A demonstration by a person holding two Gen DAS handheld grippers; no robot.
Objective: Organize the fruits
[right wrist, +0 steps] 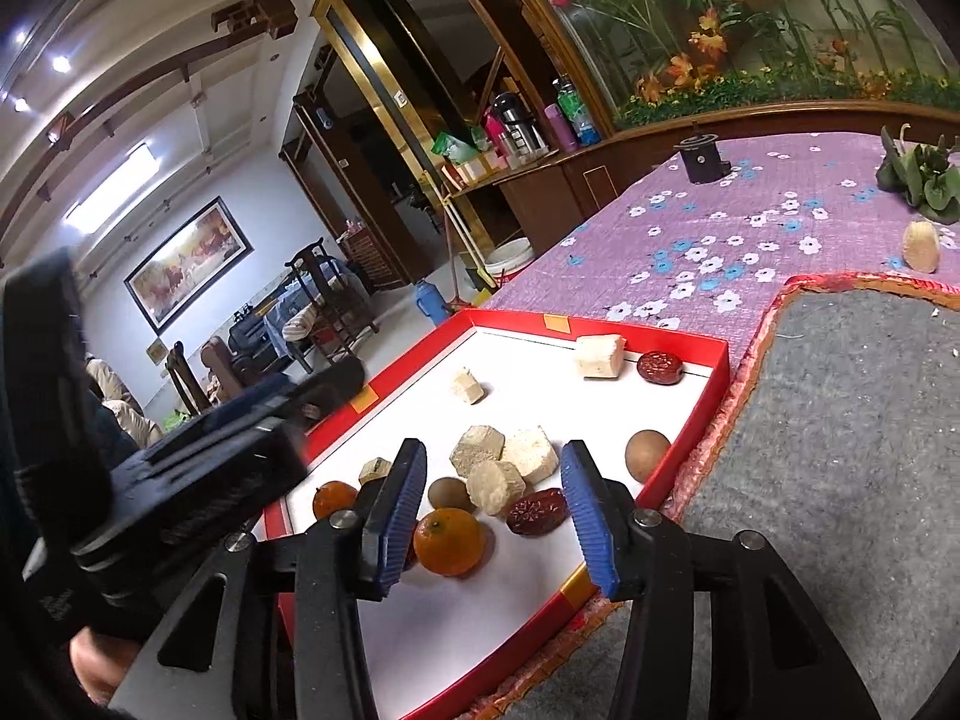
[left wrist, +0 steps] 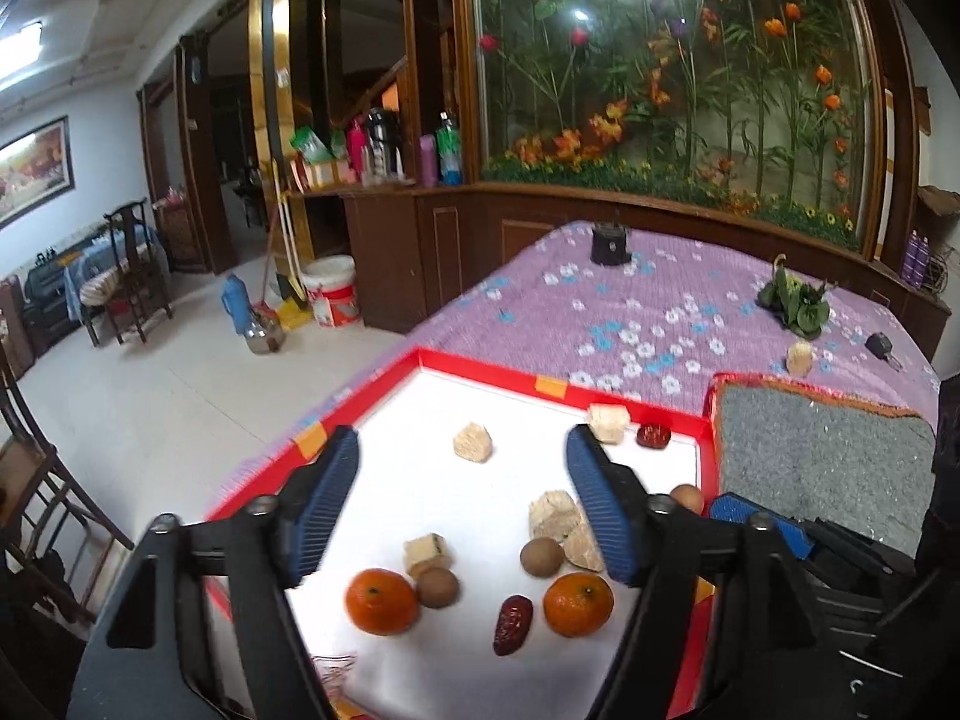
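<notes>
A red-rimmed white tray [left wrist: 672,414] [right wrist: 714,360] holds two oranges [left wrist: 381,601] [left wrist: 578,604], two red dates [left wrist: 513,625] [left wrist: 653,435], brown longans [left wrist: 542,555] [left wrist: 438,587] and several beige chunks [left wrist: 473,443]. My left gripper [left wrist: 462,510] is open and empty above the tray's middle. My right gripper [right wrist: 495,513] is open and empty over the tray's near corner, with an orange [right wrist: 449,542], a date [right wrist: 536,512] and a beige chunk [right wrist: 495,485] between its fingers. A longan [right wrist: 647,455] lies by the right rim.
A grey mat with an orange fringe [left wrist: 822,456] [right wrist: 840,420] lies right of the tray on the purple floral tablecloth [left wrist: 630,312]. Leafy greens [left wrist: 795,300], a beige chunk [left wrist: 799,358], a black stand [left wrist: 609,245] and a key fob [left wrist: 881,347] sit farther back.
</notes>
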